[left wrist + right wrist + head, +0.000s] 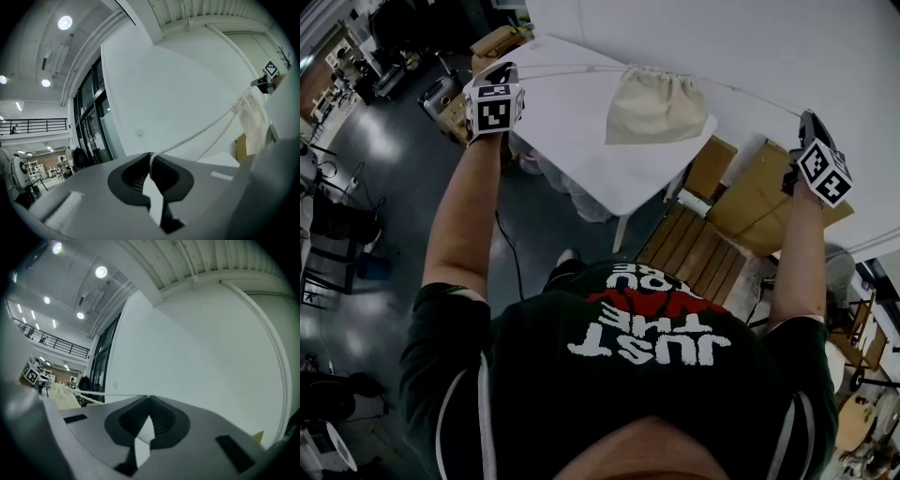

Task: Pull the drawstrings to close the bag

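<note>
Okay so, room first: a big hall with a dark glossy floor (384,187) that mirrors the lamps, a plain white wall (178,93), a ribbed ceiling (211,258) with round lights (65,22), tall glass doors (91,126) and a railed balcony (33,125) off to the side. The worktop (600,178) is smooth matte white, one corner pointing back at the person, standing on a thin white leg (622,232). Just beside it are a slatted wooden seat (689,248) and some brown cardboard boxes (755,202).

The bag (654,105) is soft beige cloth, roughly a trapezoid, its mouth puckered into tight gathers. It sits over the worktop between the two hands, strung on thin white cords pulled taut. I can't tell if its bottom edge touches the top.

The left tool (151,158) has its dark ribbed pads pinched fully together on the left drawstring (201,133), which runs straight off to the bag. The right tool (149,399) is clamped the same way on the right drawstring (112,395). Both are held out wide, well apart, each with a black-and-white marker cube.
</note>
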